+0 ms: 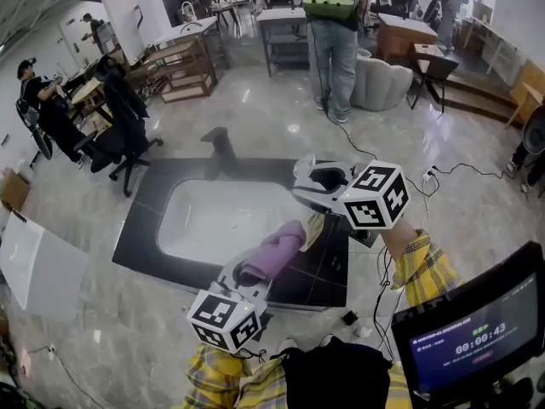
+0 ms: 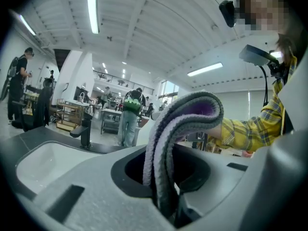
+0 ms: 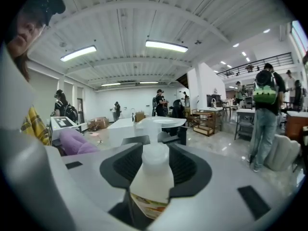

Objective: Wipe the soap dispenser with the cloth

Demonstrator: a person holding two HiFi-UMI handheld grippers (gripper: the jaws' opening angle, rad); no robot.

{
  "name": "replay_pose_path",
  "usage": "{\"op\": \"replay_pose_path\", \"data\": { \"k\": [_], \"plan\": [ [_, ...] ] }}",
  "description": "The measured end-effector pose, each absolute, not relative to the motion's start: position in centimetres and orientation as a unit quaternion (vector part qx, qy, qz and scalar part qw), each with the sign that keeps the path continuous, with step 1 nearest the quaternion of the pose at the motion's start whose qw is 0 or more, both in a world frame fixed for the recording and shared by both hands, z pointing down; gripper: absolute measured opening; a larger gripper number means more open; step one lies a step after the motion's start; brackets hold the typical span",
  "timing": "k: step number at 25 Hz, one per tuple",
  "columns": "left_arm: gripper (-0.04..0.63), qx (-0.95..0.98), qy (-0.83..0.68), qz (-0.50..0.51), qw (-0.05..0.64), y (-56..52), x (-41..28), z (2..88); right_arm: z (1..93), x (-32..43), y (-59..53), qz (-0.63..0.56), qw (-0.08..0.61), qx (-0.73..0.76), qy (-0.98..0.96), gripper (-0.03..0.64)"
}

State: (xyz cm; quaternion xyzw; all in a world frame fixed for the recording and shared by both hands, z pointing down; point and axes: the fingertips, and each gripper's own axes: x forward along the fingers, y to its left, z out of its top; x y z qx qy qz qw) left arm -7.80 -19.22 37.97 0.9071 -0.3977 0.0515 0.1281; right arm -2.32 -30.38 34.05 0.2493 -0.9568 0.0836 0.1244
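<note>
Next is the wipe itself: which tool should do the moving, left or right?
Left. The left tool grips the cloth close to the soap dispenser clamped in the right tool, so it should probably sweep while right holds steady.

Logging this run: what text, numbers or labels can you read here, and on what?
"00:00:43": timer on the screen, head view.
Small line above it: too small to read.
The label on the soap dispenser: blurred, unreadable.
The marker cubes: square patterns only, no words.
</note>
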Motion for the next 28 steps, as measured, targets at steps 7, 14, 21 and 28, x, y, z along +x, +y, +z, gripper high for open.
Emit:
{"op": "replay_pose_path", "data": {
  "k": [7, 14, 21, 28],
  "plan": [
    [0.072, 0.913, -0.384, 0.049, 0.13, -19.2, -8.9, 38.0, 34.1, -1.9, -30.9, 0.099, 0.107, 0.359, -0.922, 0.161],
    [0.072, 0.918, -0.371, 0.048, 0.132, -18.8, -9.6, 37.9, 34.0, -1.3, -31.1, 0.116, 0.091, 0.447, -0.882, 0.161],
    [0.072, 0.917, -0.373, 0.065, 0.125, -18.4, -10.7, 38.4, 33.8, -0.3, -31.1, 0.131, 0.072, 0.522, -0.84, 0.161],
    [0.072, 0.92, -0.365, 0.066, 0.128, -18.0, -11.5, 38.8, 33.9, -0.2, -30.9, 0.141, 0.046, 0.586, -0.796, 0.161]
  ]
}}
